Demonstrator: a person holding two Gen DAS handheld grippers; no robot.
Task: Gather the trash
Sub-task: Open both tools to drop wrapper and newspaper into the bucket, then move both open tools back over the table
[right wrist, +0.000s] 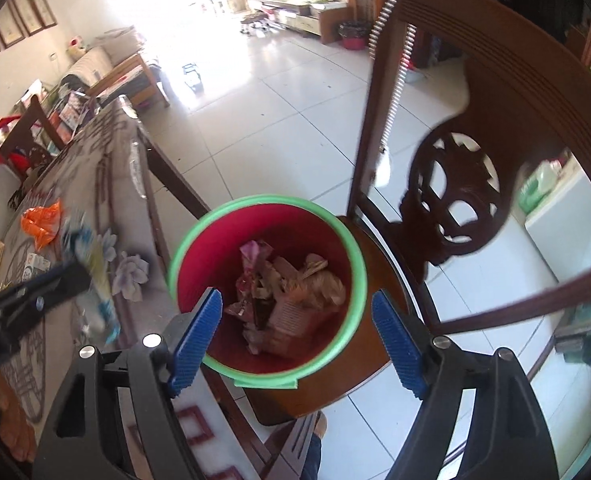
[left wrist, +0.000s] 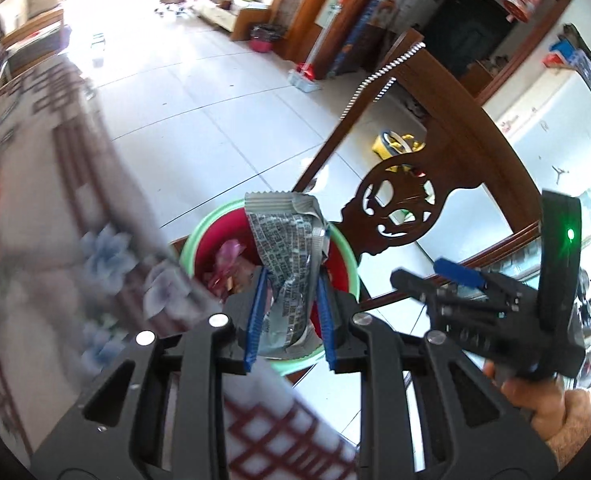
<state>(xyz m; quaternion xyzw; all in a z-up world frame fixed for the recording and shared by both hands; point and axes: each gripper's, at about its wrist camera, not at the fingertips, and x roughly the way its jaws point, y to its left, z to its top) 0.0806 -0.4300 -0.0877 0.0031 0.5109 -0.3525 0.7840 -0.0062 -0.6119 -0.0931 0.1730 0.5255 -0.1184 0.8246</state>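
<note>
Presently, the left gripper (left wrist: 291, 312), a black two-finger tool with blue ribbed pads, is pinched on a crumpled grey-and-silver printed foil wrapper (left wrist: 289, 256). The wrapper stands up between the pads, its crimped top edge above the fingertips, and it hangs over the open mouth of a red plastic bucket with a light green rim (left wrist: 199, 236).

The bucket sits on the seat of a dark carved wooden chair (right wrist: 451, 196), whose pierced backrest rises behind and to the right of it. In the right wrist view the bucket rim (right wrist: 263, 202) is seen from above, and inside lie a pink foil wrapper (right wrist: 253, 252) and beige crumpled paper scraps (right wrist: 319, 284) piled on the bottom.

The right gripper (right wrist: 295, 334), of the same black build with blue pads, has its jaws spread wide above the bucket with nothing between them. The left wrist view shows that tool (left wrist: 435, 280) to the right of the bucket, gripped by a person's hand (left wrist: 535, 396).

A table with a floral, red-lattice patterned cloth (right wrist: 107, 184) stands just left of the chair. On it lie a crumpled orange plastic wrapper (right wrist: 41, 222) and a blurred blue-and-white packet (right wrist: 91, 276), near the left tool's black finger. A white tiled floor (right wrist: 279, 120) extends beyond.
</note>
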